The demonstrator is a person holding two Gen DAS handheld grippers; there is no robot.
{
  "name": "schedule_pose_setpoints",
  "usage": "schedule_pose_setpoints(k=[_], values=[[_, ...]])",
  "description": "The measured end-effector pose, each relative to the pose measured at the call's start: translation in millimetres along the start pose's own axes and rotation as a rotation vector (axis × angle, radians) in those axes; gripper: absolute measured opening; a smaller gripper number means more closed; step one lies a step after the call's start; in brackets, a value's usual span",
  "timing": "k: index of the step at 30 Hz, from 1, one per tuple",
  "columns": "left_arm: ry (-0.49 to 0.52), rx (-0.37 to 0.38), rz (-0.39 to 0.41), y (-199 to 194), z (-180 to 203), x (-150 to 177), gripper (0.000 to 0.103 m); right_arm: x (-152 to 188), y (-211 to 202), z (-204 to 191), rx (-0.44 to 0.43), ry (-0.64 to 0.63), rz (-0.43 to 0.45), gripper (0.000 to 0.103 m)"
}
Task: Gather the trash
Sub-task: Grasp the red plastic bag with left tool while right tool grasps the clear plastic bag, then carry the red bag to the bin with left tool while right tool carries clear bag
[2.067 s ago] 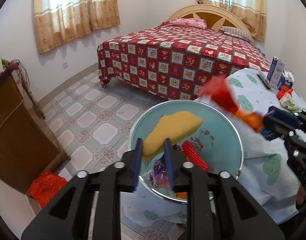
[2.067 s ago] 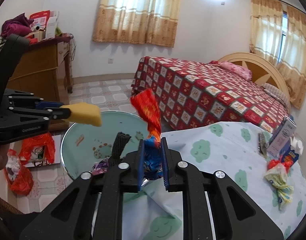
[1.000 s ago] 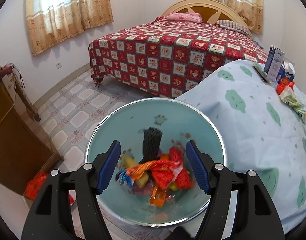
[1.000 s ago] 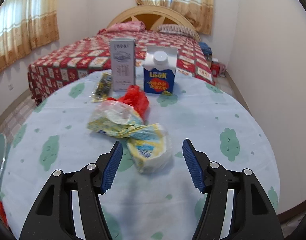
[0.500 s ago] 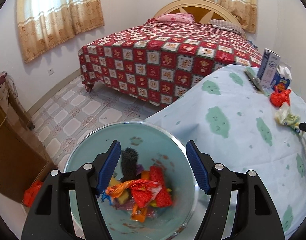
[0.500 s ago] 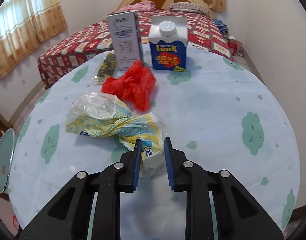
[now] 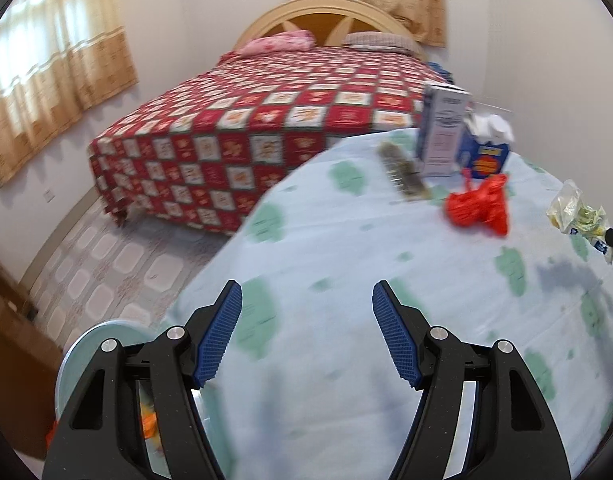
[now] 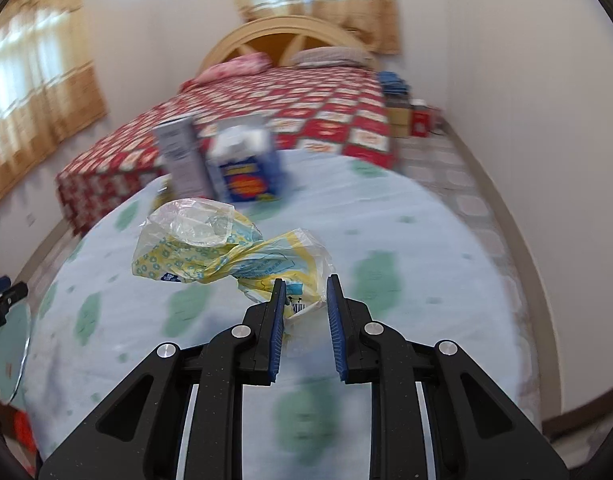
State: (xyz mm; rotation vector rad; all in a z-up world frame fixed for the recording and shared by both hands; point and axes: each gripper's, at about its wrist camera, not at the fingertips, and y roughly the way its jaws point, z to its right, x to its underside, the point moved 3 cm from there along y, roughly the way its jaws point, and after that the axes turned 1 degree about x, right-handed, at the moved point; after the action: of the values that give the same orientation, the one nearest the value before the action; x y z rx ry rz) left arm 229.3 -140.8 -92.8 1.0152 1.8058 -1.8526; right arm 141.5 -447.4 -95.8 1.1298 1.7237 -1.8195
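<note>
A crumpled yellow-and-clear plastic bag (image 8: 210, 252) hangs above the round table, and my right gripper (image 8: 306, 280) is shut on its near end. The same bag (image 7: 578, 212) shows at the right edge of the left wrist view. My left gripper (image 7: 308, 286) is open with nothing between its fingers, over the near part of the tablecloth (image 7: 346, 248). A red plastic bag (image 7: 480, 206) and a dark flat wrapper (image 7: 402, 174) lie farther back on the table. The teal trash bin (image 7: 78, 344) stands below my left gripper, mostly hidden by it.
A blue carton (image 8: 246, 168) and a tall white box (image 8: 178, 156) stand at the table's far edge. Beyond them is a bed (image 7: 266, 120) with a red patterned cover. A wooden cabinet (image 7: 2, 340) stands on the left on a tiled floor.
My left gripper swung away from above the bin to over the table, still open. My right gripper closed on the yellow bag and lifted it off the cloth.
</note>
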Motion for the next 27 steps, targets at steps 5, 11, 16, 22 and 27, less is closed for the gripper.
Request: schedule_pose_setpoints(k=[5, 11, 16, 22, 27], values=[[0.043, 0.051, -0.012, 25, 53, -22, 0.067, -3, 4, 33, 0.029, 0.063, 0.021, 0.021], [0.056, 0.114, -0.03, 58, 103, -49, 0.067, -11, 14, 52, 0.024, 0.08, 0.03, 0.021], [0.078, 0.124, -0.056, 89, 131, -64, 0.066, -17, 23, 62, 0.012, 0.091, 0.02, 0.021], [0.08, 0.195, -0.132, 120, 150, -60, 0.04, -18, 36, 59, -0.021, 0.089, -0.004, 0.022], [0.093, 0.218, -0.139, 124, 156, -59, 0.011, -18, 36, 53, -0.032, 0.079, -0.003, 0.022]])
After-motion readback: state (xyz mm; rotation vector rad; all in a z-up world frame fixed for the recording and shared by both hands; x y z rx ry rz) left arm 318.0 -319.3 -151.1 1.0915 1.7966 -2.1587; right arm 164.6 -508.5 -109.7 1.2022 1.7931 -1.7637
